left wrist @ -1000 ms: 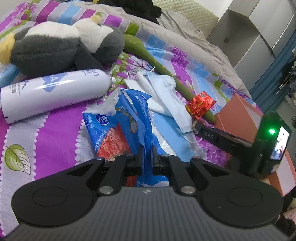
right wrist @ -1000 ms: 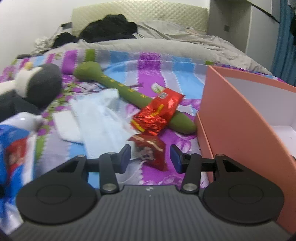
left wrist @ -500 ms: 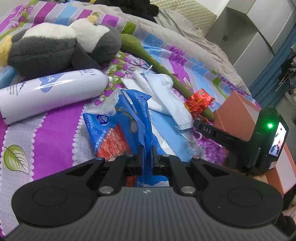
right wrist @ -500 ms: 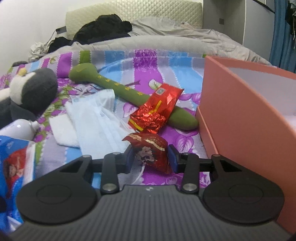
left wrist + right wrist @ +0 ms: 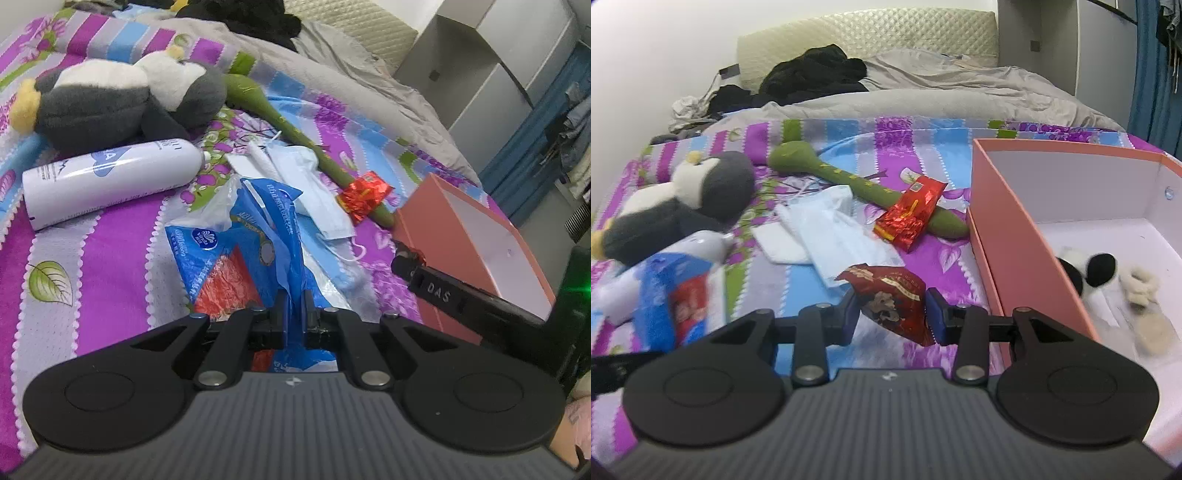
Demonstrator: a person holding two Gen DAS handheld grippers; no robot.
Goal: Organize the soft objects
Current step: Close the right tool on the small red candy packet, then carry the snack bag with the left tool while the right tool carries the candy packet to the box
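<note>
My left gripper [image 5: 293,310] is shut on the handle of a blue plastic tissue bag [image 5: 236,258], lifted a little off the striped bedspread. The same blue tissue bag [image 5: 670,295] shows at the left of the right wrist view. My right gripper [image 5: 890,314] is shut on a dark red foil snack packet [image 5: 892,299], held above the bed just left of a salmon-pink box [image 5: 1008,236]. The right gripper [image 5: 439,291] shows as a black bar beside the pink box [image 5: 461,236] in the left wrist view. A small panda plush [image 5: 1089,271] lies inside the box.
A grey and white penguin plush [image 5: 110,99], a white spray bottle [image 5: 110,181], a green stick toy [image 5: 849,181], a bright red foil packet [image 5: 910,218] and face masks [image 5: 831,229] lie on the bed. Dark clothes [image 5: 812,74] are heaped near the headboard.
The right gripper closed on the dark red packet and lifted it up toward the pink box, whose inside now shows. The left gripper rose slightly with the blue bag.
</note>
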